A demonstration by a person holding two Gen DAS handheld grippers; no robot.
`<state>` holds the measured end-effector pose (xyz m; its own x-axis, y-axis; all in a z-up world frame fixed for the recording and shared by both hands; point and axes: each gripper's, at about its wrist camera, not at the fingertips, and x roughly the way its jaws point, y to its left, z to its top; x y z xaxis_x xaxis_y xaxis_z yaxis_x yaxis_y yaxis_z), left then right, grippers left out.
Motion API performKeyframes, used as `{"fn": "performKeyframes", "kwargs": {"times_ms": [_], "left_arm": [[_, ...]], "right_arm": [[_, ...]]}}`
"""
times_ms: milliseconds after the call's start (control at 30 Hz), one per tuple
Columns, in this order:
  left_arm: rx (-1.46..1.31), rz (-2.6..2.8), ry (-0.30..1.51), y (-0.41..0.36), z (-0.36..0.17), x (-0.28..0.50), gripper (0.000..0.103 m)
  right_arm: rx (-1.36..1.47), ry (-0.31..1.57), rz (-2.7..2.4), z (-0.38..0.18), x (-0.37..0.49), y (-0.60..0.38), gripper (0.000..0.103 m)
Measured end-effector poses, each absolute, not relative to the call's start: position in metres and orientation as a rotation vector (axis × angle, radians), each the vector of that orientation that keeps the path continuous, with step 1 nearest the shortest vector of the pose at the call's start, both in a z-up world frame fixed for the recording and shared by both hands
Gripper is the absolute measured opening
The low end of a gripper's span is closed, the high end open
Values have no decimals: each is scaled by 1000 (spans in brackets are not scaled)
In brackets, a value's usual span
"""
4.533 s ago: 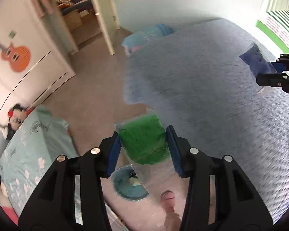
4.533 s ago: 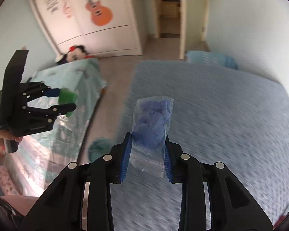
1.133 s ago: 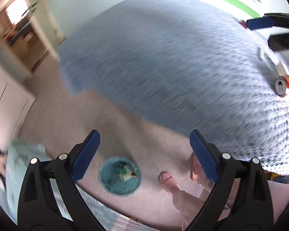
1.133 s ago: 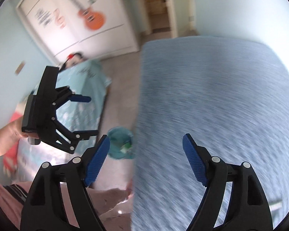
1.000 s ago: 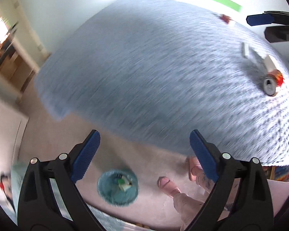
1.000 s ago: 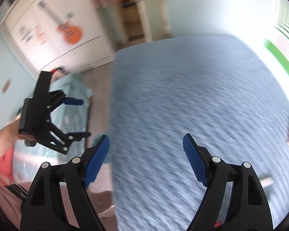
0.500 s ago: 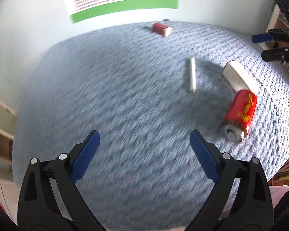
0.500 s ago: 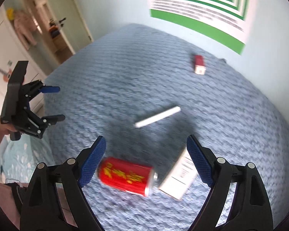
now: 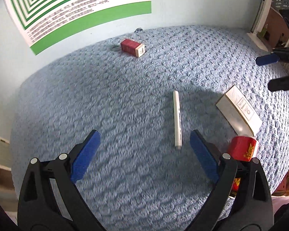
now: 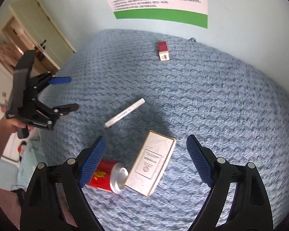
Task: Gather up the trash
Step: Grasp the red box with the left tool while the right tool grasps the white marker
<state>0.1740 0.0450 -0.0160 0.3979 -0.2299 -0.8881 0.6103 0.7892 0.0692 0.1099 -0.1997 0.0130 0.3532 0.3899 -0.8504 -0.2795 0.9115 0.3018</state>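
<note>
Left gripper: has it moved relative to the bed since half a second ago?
Yes. The left gripper has closed in on the white pen, which now lies nearer its fingertips on the blue blanket.

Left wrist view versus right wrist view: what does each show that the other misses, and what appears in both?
Only the left wrist view shows the shelf clutter past the bed's edge. Only the right wrist view shows the doorway, the person's hand and the can's silver top. Both show the blue blanket, white marker, red can, white box, small red box, green poster, and both open grippers, left and right.
</note>
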Motion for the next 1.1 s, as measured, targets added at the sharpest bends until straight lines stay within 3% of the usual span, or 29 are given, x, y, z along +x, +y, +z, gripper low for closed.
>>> {"fn": "performKeyframes", "kwargs": {"times_ms": [633, 800, 933, 1000, 1100], "left_arm": [[749, -992, 875, 1, -41, 344, 94], [754, -1053, 889, -22, -68, 377, 96], [767, -1088, 911, -39, -90, 395, 96], [759, -1093, 912, -49, -99, 405, 96], [738, -1110, 929, -58, -109, 416, 96]], "right_arm": [[400, 1164, -49, -50, 154, -74, 83], [422, 1207, -164, -78, 168, -71, 62], [443, 1214, -228, -91, 170, -70, 55], [444, 1228, -256, -99, 172, -69, 43], [437, 1230, -280, -106, 173, -67, 34]]}}
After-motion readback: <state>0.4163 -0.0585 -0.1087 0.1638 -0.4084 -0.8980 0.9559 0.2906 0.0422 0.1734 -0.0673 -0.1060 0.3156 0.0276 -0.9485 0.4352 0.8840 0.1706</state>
